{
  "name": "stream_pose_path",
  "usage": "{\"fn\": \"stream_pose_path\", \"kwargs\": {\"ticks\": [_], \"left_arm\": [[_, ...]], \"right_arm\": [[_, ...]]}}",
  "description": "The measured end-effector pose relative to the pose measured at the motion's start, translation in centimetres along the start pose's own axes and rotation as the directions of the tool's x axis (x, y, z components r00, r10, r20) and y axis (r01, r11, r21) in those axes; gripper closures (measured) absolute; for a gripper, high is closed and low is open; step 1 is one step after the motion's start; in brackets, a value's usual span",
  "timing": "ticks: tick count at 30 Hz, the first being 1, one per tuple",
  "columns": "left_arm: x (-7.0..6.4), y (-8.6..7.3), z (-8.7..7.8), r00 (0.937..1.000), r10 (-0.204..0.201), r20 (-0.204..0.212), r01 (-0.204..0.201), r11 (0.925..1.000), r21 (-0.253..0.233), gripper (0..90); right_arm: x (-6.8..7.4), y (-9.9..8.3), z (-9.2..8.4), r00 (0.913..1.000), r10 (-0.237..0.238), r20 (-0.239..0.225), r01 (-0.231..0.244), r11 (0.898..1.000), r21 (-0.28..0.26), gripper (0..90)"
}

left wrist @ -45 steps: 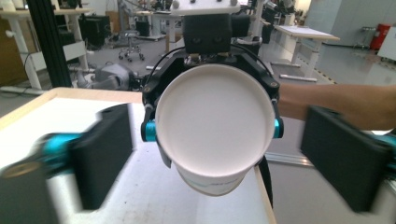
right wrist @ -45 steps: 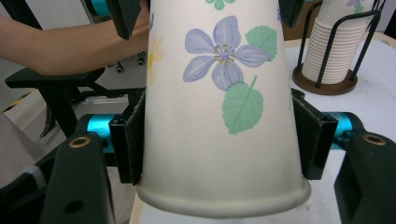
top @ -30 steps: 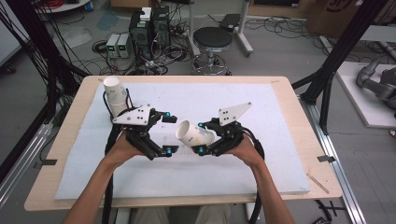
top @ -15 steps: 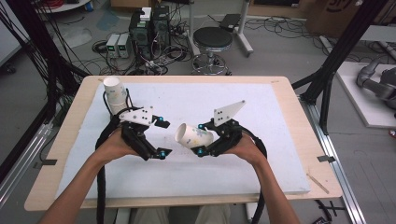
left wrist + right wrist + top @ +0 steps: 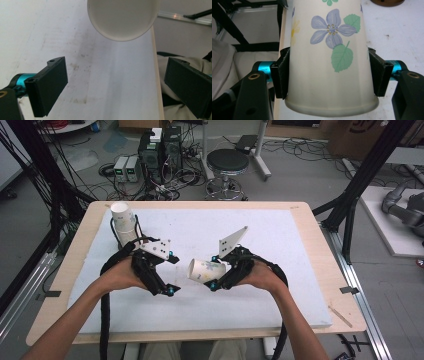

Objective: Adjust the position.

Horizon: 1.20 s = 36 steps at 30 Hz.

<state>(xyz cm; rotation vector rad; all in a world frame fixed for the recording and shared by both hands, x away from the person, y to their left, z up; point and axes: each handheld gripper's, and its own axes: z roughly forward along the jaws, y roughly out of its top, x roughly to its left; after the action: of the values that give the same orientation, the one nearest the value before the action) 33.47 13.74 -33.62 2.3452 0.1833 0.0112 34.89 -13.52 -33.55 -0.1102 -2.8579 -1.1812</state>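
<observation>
Right gripper view: right tongs (image 5: 329, 75) clamp the flowered paper cup (image 5: 329, 62); left tongs (image 5: 120, 85) gape empty.

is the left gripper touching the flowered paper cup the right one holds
Apart. In the left gripper view the left gripper stands open, its black jaws wide and bare, while the white flowered paper cup hangs ahead of them with white table between.

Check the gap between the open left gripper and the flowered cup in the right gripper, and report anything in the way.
Nothing visible stands between them. The left gripper is open with empty jaws, and the flowered cup, clamped sideways in the right gripper, points its end at it across bare white mat. The other cup stands upright behind the left gripper.
</observation>
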Motion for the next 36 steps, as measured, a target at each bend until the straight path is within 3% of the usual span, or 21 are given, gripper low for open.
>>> {"fn": "stream_pose_path", "kwargs": {"ticks": [10, 17, 21, 23, 28, 36], "left_arm": [[0.4, -0.5, 0.2, 0.9995, -0.028, 0.013, 0.027, 0.9952, 0.094, 4.9], [0.6, -0.6, 0.5, 0.9984, -0.052, 0.021, 0.048, 0.9879, 0.148, 4.9], [0.8, -0.6, 0.5, 0.9982, -0.055, 0.027, 0.048, 0.9782, 0.202, 5.0], [0.7, -0.6, 0.6, 0.9978, -0.06, 0.026, 0.054, 0.9772, 0.205, 4.9], [0.7, -0.3, 0.7, 0.9979, -0.058, 0.029, 0.05, 0.9721, 0.229, 4.9], [0.5, 0.1, 0.9, 0.9984, -0.046, 0.033, 0.038, 0.9803, 0.194, 4.9]], "right_arm": [[0.1, 1.1, 0.7, 0.9997, -0.021, 0.015, 0.019, 0.989, 0.146, 32.0], [0.1, 2.1, 0.8, 0.9988, -0.046, 0.017, 0.041, 0.975, 0.22, 32.0], [0.0, 2.6, 0.8, 0.9989, -0.045, 0.018, 0.038, 0.965, 0.26, 32.1], [0.1, 2.9, 1.0, 0.9985, -0.053, 0.016, 0.046, 0.955, 0.292, 32.1], [0.2, 3.3, 1.5, 0.9983, -0.058, 0.005, 0.053, 0.945, 0.321, 32.1], [0.2, 3.4, 1.7, 0.9977, -0.068, 0.002, 0.064, 0.944, 0.324, 32.1]]}}
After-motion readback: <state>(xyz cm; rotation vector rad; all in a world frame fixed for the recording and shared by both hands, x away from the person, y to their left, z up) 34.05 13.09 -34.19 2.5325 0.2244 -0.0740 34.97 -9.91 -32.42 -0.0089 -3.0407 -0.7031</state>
